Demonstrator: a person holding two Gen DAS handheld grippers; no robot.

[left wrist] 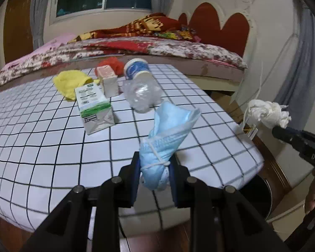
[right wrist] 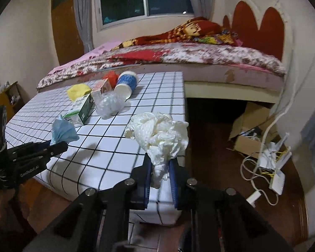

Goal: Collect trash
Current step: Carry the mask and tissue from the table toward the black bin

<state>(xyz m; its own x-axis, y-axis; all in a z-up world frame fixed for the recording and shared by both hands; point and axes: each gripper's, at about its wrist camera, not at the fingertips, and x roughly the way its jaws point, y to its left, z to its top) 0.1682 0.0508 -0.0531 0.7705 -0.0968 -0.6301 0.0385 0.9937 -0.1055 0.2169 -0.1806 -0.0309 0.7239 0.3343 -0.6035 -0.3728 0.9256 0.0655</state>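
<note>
Left tongs (left wrist: 154, 163) pinch the blue face mask (left wrist: 168, 134), right tongs (right wrist: 160, 166) pinch the crumpled tissue (right wrist: 159, 134), both lifted above the counter (left wrist: 42, 147). Both are soft & light; a grip at the bunched end seems enough.

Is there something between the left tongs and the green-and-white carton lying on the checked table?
The left tongs are shut on a crumpled blue face mask, so they are occupied. Otherwise only bare checked table shows before the green-and-white carton.

carton (left wrist: 93, 107) left of bottle (left wrist: 141, 93), cup (left wrist: 136, 68) behind (all on table (left wrist: 42, 147)), bed (left wrist: 157, 48) beyond.
</note>
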